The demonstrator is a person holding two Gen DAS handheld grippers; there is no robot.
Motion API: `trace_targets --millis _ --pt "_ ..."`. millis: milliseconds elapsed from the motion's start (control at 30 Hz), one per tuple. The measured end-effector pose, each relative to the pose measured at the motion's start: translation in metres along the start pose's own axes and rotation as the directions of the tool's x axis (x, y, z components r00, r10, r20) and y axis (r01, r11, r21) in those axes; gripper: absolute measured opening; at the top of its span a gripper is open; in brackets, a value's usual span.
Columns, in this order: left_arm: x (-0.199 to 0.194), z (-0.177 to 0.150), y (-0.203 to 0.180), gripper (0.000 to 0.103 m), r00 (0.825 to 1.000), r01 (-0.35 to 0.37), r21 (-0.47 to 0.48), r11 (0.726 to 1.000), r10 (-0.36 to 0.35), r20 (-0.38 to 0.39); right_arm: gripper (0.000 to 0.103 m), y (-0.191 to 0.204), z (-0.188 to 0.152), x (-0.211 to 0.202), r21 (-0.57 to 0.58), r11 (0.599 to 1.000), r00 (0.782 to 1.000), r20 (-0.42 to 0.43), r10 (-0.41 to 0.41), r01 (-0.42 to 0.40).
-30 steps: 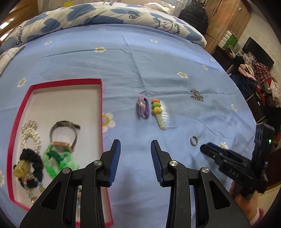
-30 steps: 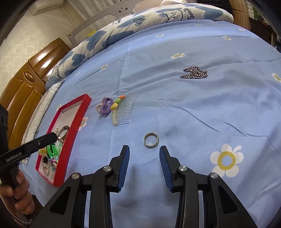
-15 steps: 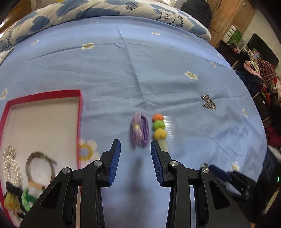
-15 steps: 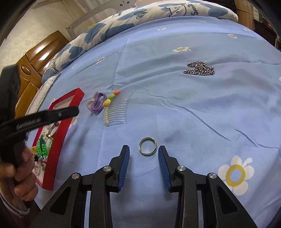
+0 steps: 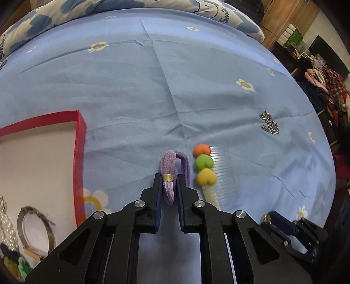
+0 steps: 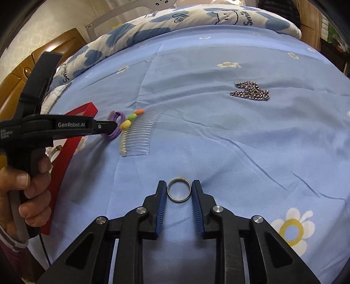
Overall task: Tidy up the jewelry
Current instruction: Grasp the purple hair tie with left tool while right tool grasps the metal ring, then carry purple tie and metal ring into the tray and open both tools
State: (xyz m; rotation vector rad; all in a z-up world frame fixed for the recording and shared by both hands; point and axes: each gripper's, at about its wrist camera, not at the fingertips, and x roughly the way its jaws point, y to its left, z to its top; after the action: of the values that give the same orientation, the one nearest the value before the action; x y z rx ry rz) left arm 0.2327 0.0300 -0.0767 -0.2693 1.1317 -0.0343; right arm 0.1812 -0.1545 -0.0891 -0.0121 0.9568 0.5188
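Several pieces already lay in the red tray (image 5: 79, 139) (pearls, a watch, scrunchies), so the sorting looked partly done. The left gripper (image 5: 169, 181) was clenched on the purple hair tie (image 5: 168, 168); the right gripper (image 6: 179, 191) was closing around the ring (image 6: 179, 189), not yet pinching. The comb (image 6: 140, 135) and chain (image 6: 250, 91) remained on the bedsheet (image 6: 218, 131).

Black tool (image 6: 179, 192) arms with silver screws, blue ribbed pads (image 6: 161, 209), white "GenRobot.AI" lettering.

A cloud-print duvet (image 6: 196, 19) lies behind the flowered blue bedsheet (image 5: 175, 91).
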Motion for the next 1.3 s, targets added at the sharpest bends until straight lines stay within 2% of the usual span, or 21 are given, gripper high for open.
trace_targets --millis 167,500,1300 --pt "-0.021 -0.021 -0.001 0.01 1.0 0.027 0.003 1.0 -0.027 0.01 0.023 0.0 0.001 -0.01 0.028 0.999 0.999 0.01 0.033 -0.033" --pt "-0.07 -0.063 0.015 0.01 0.997 0.064 -0.041 0.997 -0.062 0.048 0.023 0.024 0.001 -0.027 0.006 0.996 0.996 0.025 0.088 -0.088" --pt "-0.145 -0.117 0.062 0.01 0.989 0.04 -0.152 0.987 -0.018 0.144 0.023 0.103 -0.009 -0.037 -0.104 0.972 0.977 -0.003 0.212 -0.211"
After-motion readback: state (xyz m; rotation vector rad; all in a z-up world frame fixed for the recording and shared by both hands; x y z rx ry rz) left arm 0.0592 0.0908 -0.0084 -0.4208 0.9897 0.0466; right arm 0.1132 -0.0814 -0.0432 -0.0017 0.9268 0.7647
